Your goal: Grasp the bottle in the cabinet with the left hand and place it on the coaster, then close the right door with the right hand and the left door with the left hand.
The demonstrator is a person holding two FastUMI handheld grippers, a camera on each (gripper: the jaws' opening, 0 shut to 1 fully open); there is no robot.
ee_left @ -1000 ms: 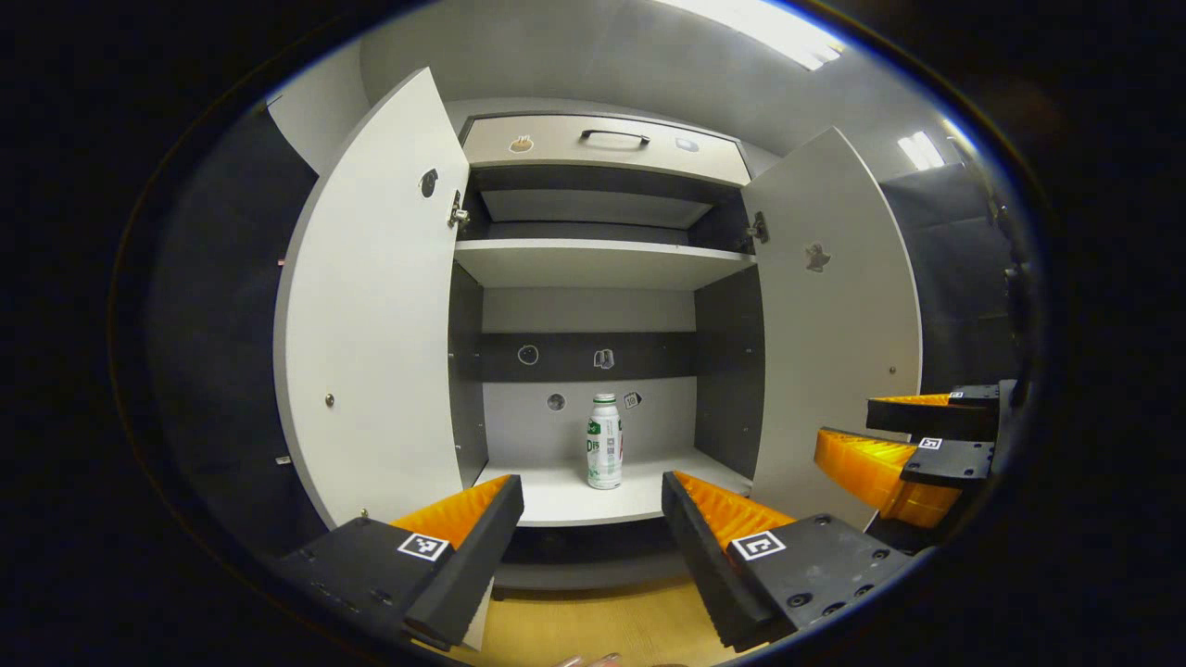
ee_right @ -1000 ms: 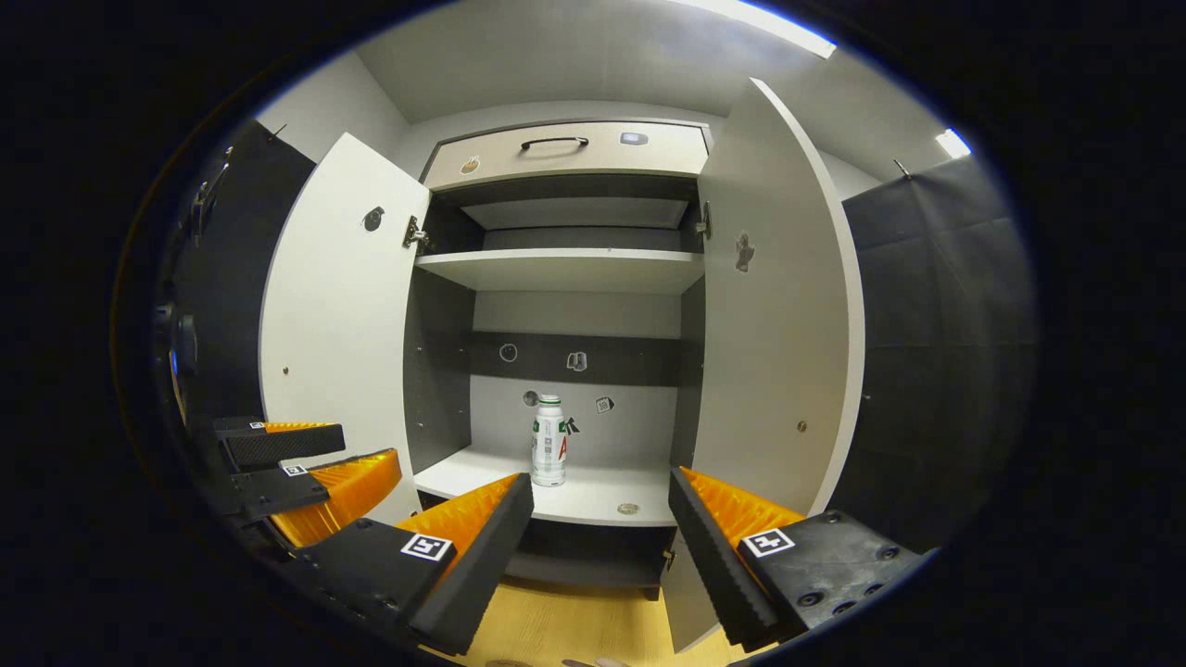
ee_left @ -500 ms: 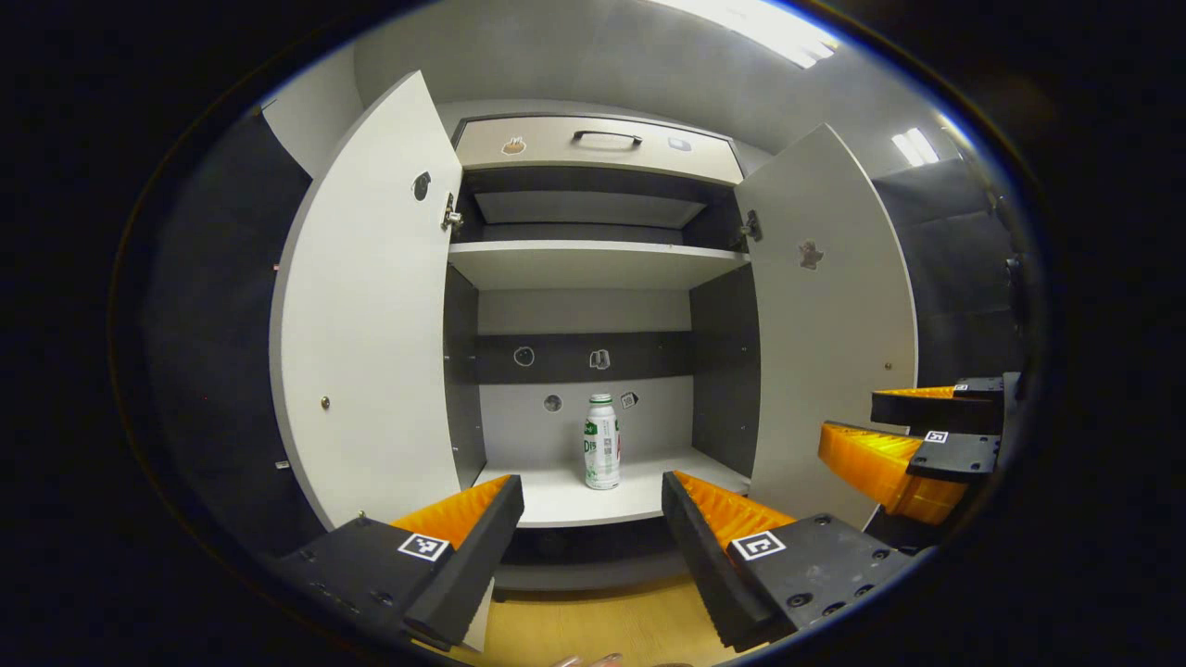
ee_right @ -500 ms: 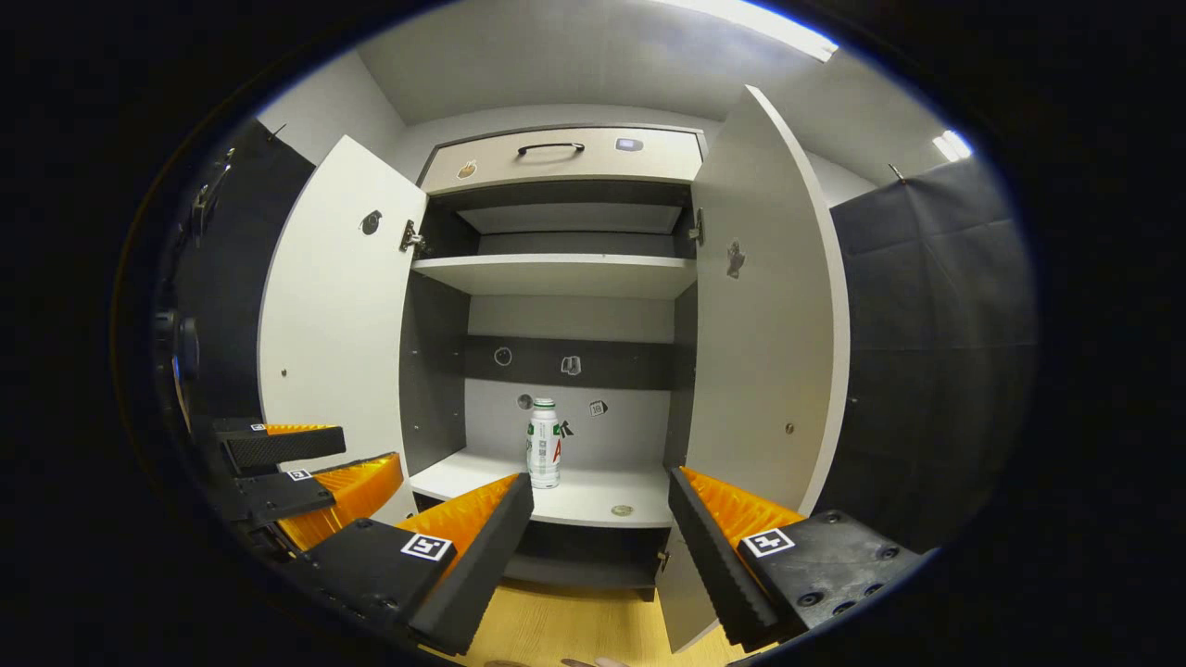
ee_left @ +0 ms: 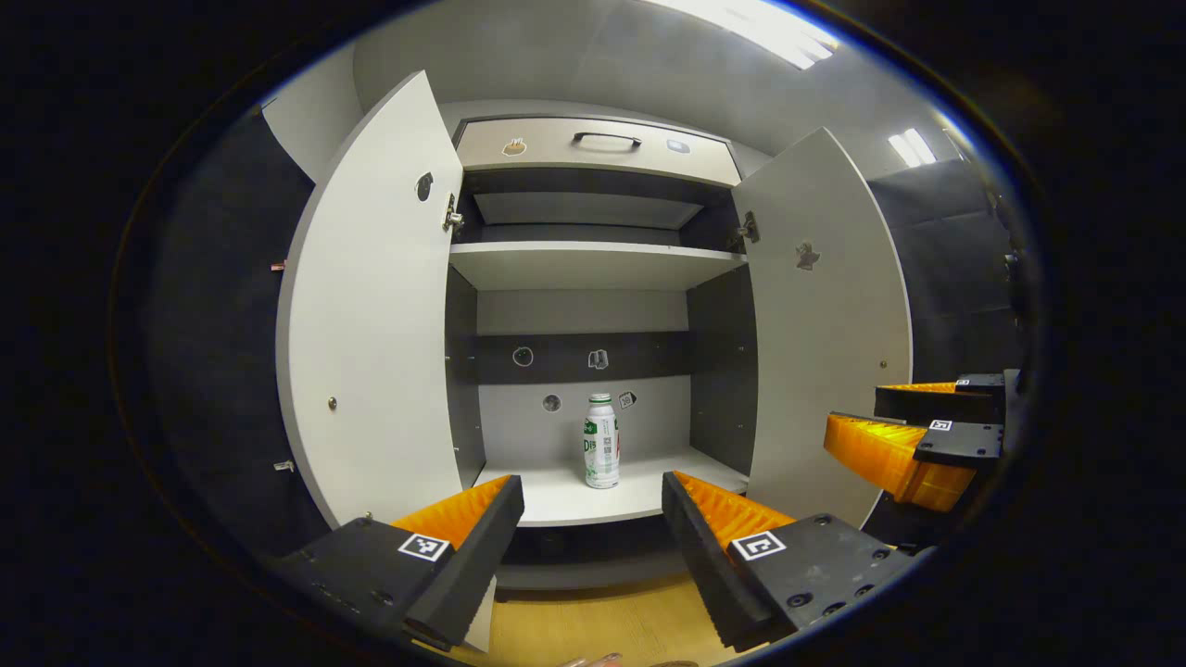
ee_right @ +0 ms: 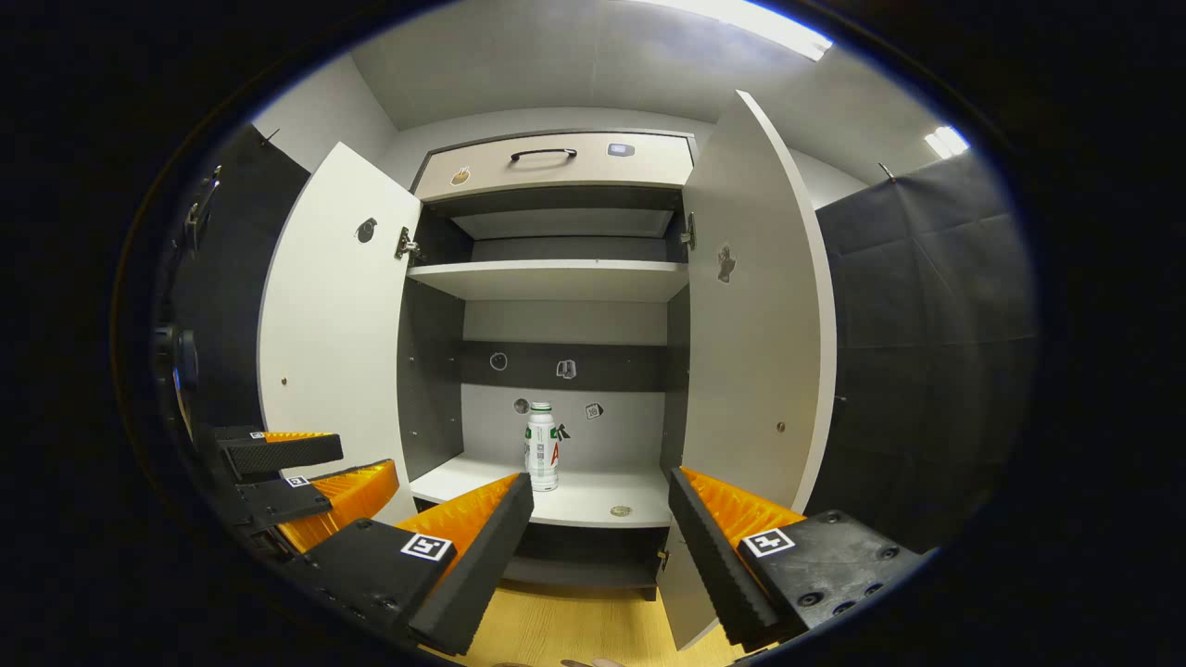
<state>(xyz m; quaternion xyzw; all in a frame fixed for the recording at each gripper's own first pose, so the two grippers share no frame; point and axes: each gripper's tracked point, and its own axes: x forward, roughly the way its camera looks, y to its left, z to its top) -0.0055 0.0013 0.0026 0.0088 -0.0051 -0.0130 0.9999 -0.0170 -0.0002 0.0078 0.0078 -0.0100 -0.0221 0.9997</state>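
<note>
**Bottle on the lower shelf, both doors wide open**

While both doors stand swung out, the cabinet faces me with its lower shelf bare but for two things. One is the bottle, white with a green label, upright toward the back of that shelf, near the rear wall and apart from either side panel. In the right gripper view a small round coaster lies flat near the shelf's front edge, at about four o'clock from the bottle and not touching it. The left door hangs open at nine o'clock, the right door at three o'clock. The left hand-held gripper waits short of the shelf, jaws spread wide and empty. The right hand-held gripper sits beside it at three o'clock, likewise spread and gripping nothing. A drawer with a dark handle sits closed at twelve o'clock.
</note>
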